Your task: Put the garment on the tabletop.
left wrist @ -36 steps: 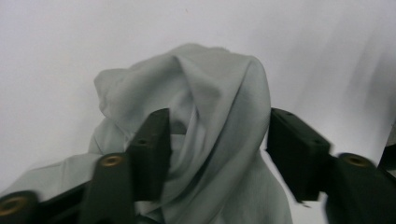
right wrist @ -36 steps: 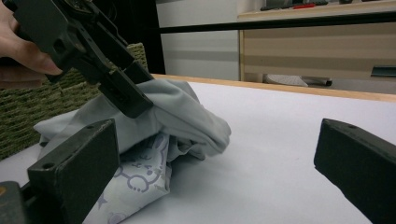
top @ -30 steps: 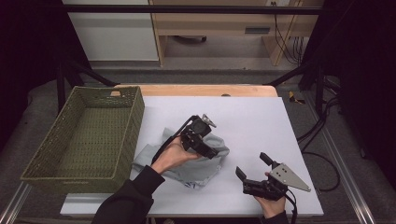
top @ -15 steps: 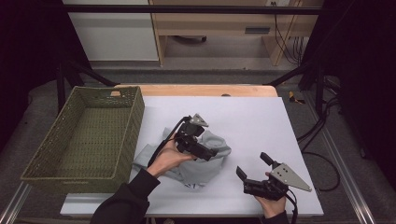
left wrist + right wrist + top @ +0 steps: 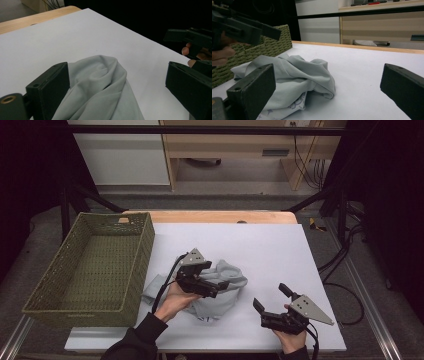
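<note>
A crumpled light grey cloth lies on the white table top, with a patterned white edge showing underneath at its near side. My left gripper hovers over the cloth's middle and points right. In the left gripper view its jaws stand wide apart, open, with a fold of the cloth rising between them, not pinched. My right gripper rests near the table's front edge, right of the cloth, open and empty. In the right gripper view the cloth lies ahead of it at the left.
A green woven basket stands at the table's left, beside the cloth, and appears in the right gripper view. The wooden table edge runs along the back. White surface lies open to the right and behind the cloth.
My left gripper has drawn slightly toward the near left and sunk lower over the cloth, its jaws turning more to the right. The right gripper has stayed put.
</note>
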`<action>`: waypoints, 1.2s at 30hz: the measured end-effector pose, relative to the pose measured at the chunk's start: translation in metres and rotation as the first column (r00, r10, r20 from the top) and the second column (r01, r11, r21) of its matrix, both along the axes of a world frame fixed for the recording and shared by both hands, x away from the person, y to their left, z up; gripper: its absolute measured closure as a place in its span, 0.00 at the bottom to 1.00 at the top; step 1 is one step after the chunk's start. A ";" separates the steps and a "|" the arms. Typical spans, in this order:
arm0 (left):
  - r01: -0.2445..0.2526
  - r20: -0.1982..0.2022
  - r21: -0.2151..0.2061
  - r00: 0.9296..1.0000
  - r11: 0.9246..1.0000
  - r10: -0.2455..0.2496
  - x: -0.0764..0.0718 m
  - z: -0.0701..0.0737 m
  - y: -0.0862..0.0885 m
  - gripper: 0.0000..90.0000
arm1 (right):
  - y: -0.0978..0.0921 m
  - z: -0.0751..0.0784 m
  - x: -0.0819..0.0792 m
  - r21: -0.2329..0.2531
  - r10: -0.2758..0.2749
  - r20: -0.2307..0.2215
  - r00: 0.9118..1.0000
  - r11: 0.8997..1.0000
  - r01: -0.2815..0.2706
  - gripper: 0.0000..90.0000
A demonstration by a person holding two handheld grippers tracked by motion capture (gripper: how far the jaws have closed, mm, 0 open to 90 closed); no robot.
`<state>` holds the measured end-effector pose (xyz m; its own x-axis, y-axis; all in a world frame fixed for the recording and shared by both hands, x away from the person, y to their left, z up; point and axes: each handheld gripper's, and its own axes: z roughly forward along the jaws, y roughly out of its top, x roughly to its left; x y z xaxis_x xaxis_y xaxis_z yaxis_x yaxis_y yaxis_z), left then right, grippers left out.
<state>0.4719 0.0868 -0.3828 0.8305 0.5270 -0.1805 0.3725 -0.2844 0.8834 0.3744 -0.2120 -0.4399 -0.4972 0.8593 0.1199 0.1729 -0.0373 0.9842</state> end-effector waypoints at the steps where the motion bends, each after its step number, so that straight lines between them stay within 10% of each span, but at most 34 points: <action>1: 0.000 0.008 -0.005 1.000 1.000 0.000 -0.002 -0.001 0.003 0.05 | 0.000 0.000 0.000 -0.003 0.003 0.004 1.000 1.000 -0.003 0.00; 14: -0.069 0.103 -0.037 0.992 0.997 0.073 -0.033 -0.012 0.045 0.05 | -0.001 0.000 0.001 -0.002 0.022 -0.008 1.000 1.000 -0.022 0.00; 36: -0.193 0.104 -0.137 0.973 0.972 0.208 -0.078 -0.036 0.108 0.05 | -0.007 0.000 0.001 -0.008 0.025 -0.007 1.000 1.000 -0.025 0.00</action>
